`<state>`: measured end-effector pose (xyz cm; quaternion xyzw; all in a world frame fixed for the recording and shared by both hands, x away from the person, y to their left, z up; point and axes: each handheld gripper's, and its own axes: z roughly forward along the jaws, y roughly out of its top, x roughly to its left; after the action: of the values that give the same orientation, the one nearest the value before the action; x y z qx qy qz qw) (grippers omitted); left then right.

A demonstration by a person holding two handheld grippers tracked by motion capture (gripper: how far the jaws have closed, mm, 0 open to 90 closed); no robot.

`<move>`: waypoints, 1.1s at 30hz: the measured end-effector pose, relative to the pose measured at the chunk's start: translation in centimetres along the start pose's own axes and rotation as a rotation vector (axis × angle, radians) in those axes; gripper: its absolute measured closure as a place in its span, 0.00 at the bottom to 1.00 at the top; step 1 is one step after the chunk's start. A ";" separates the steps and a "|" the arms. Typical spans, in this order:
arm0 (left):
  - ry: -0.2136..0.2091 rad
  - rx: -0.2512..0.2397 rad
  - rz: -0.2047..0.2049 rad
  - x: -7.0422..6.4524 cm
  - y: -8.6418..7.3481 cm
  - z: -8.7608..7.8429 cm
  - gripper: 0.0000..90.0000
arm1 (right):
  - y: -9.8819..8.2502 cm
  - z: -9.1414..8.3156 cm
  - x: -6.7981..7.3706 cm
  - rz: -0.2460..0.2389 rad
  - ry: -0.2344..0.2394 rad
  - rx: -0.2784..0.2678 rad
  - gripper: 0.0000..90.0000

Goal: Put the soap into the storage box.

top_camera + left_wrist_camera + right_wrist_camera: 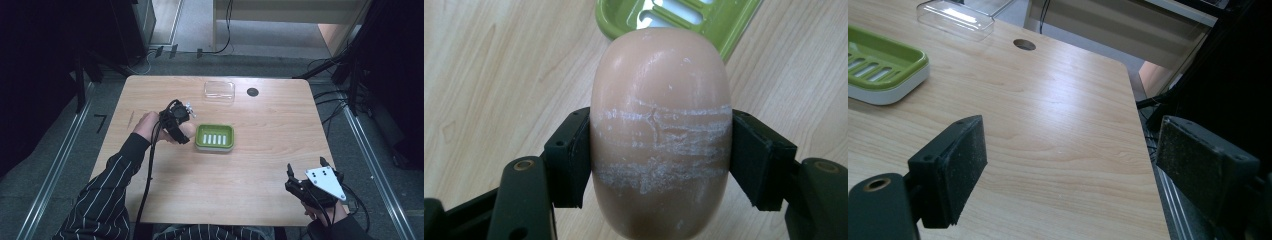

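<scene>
High view first: a pale wooden surface (215,165) with rounded corners and a fine straight grain carries a green soap dish (215,137), a rounded rectangle whose slotted floor shows five short white bars. Just to its left the left gripper (181,131) holds a peach-coloured bar of soap (188,131) close beside the dish's left rim, a striped sleeve leading back to the bottom edge. Farther back lies a clear plastic lid (219,91), shallow and glossy, with a small dark round hole (252,92) in the wood next to it. At the near right corner the right gripper (306,176) sits over the wood with a grey three-cornered plate on top, well apart from the dish. Left gripper view: the jaws are clamped on the soap (660,135), one black pad pressing each long side. The bar is a smooth, waxy oval, crossed by two chalky white scuffed bands where the pads meet it, and it stands above the wood with the corner of the green dish (724,25) just beyond its far end. Right gripper view: the jaws stand wide apart with nothing between them, their pads (962,165) matt black and finely grained. Beyond them the wood shines softly; the dish (883,70), green on a white base, lies at the left, and the clear lid (955,19) and the hole (1024,44) are farther off.
</scene>
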<state>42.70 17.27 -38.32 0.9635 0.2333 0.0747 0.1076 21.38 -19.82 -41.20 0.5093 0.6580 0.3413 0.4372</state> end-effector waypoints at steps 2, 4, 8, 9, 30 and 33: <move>0.006 -0.011 0.019 -0.2 0.5 -0.4 0.37 | 0.0 0.1 0.0 -0.001 -0.001 -0.001 0.15; 0.003 -0.021 0.020 -0.3 0.6 -0.6 0.37 | 0.0 0.1 0.0 -0.001 -0.001 -0.001 0.15; 0.003 -0.024 0.028 -0.3 0.8 -0.6 0.37 | 0.1 0.1 0.1 -0.009 0.002 -0.002 0.15; 0.000 -0.026 0.031 -0.3 0.8 -0.5 0.37 | 0.1 0.1 0.1 -0.009 0.003 -0.005 0.15; -0.003 -0.049 0.133 -1.1 3.1 -0.1 0.37 | -0.2 -0.2 -0.2 -0.002 -0.009 0.007 0.15; -0.003 -0.047 0.146 -1.2 3.5 0.1 0.37 | -0.2 -0.3 -0.2 0.000 -0.010 0.008 0.15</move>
<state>43.21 13.70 -37.67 0.9754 0.1602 0.0863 0.1247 21.05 -20.10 -41.25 0.5128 0.6569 0.3364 0.4385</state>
